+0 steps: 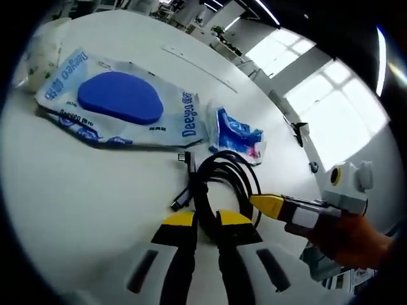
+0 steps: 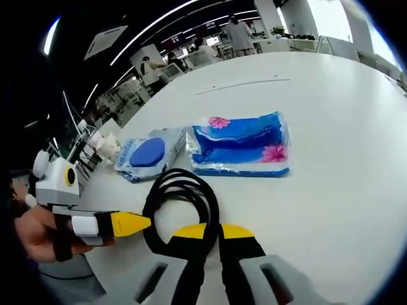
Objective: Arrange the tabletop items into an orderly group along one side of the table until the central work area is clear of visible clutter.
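We held the coiled black cable (image 1: 219,178) from two sides on the white tabletop (image 1: 82,203): the left gripper (image 1: 206,219) had its jaws nearly together, pinching the near loop, and the right gripper (image 2: 212,230) likewise looked clamped on it. The cable lay just beside the wipes packet (image 1: 117,101) and tissue pack (image 2: 240,145), probably so all three formed one group.

1. The coiled black cable (image 2: 181,210) slips behind the right gripper (image 2: 212,232), its near loop hidden.
2. A pale crumpled bag (image 1: 39,54) blurs at the left gripper view's edge.
3. Print on the blue tissue pack (image 2: 240,145) is unreadable.
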